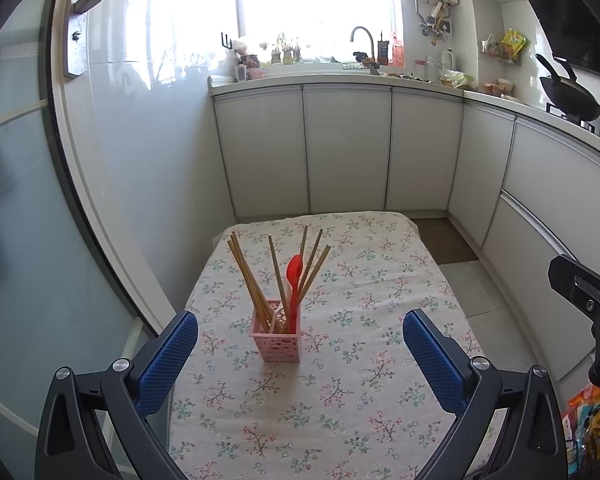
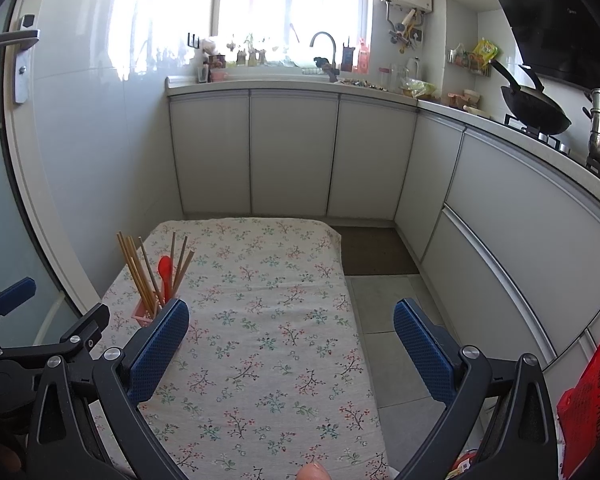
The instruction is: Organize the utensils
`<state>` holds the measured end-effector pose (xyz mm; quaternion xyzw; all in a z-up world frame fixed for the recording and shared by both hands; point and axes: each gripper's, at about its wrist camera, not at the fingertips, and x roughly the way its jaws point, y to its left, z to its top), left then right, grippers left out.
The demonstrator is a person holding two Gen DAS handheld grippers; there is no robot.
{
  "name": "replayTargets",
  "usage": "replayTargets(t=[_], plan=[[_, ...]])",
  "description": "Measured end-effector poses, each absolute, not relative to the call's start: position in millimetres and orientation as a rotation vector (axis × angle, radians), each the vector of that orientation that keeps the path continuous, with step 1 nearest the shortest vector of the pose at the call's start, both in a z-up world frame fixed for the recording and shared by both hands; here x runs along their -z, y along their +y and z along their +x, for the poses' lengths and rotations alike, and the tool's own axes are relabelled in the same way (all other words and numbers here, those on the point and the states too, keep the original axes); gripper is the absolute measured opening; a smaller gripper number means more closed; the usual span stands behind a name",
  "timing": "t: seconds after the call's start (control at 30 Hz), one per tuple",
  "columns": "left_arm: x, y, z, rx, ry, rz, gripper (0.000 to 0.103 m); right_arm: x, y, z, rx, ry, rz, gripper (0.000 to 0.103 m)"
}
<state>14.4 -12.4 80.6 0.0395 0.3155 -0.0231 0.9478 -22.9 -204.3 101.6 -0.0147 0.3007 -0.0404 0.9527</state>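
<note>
left gripper (image 1: 300,354): spread wide, holding nothing, hovering low over the tabletop (image 1: 380,320) with the basket just ahead between its fingers.
right gripper (image 2: 290,344): spread wide too, empty, over bare cloth to the right of the basket.
basket (image 1: 278,340): small, pink, upright on the tabletop's left half; light and narrow, so I judge a nudge from a finger could tip it.
chopsticks (image 1: 252,280): fanned out of the basket, leaning every way; a gripper coming in high could catch them and lever the basket over.
spoon (image 1: 294,280): red, standing among the chopsticks.
loose utensils: none visible on the cloth.
hidden: basket base behind the right gripper's left finger in the right view; a white item inside the basket, unclear.
far: windowsill items washed out by glare.
</note>
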Motion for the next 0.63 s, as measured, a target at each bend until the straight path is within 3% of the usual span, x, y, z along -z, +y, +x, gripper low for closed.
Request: replayTargets(t=[0.63], plan=[[-77.6, -8.9, 16.7, 0.046, 0.656, 0.081, 0.103, -100.0, -204.3, -24.3, 0.075, 0.614, -0.034, 0.103]])
